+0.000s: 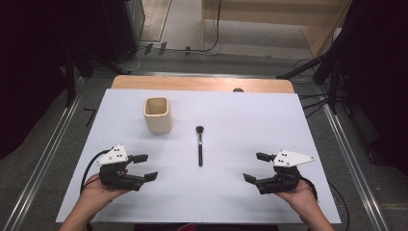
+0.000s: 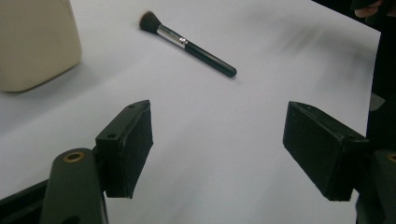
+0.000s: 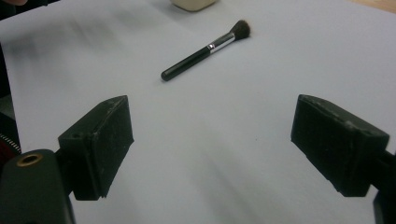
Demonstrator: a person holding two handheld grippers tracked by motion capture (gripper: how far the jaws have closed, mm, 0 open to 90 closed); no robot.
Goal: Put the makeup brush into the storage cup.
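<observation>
- White sheet over the wooden tabletop, bare around my hands.
- Cream square cup stands upright at the far left, empty as far as I see.
- My left hand-held gripper and right hand-held gripper hover near me, jaws spread, holding nothing.
- Makeup brush lies flat between them, right of the cup, untouched; I judge everything remains to do.
- Cup's bottom is hard to see.

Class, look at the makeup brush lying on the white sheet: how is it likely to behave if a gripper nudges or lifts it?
The makeup brush has a slim, round-looking handle, so a sideways nudge would probably roll it. It looks stiff and light, though the bristle tuft would likely give. Its glossy handle may slip between pads.
</observation>
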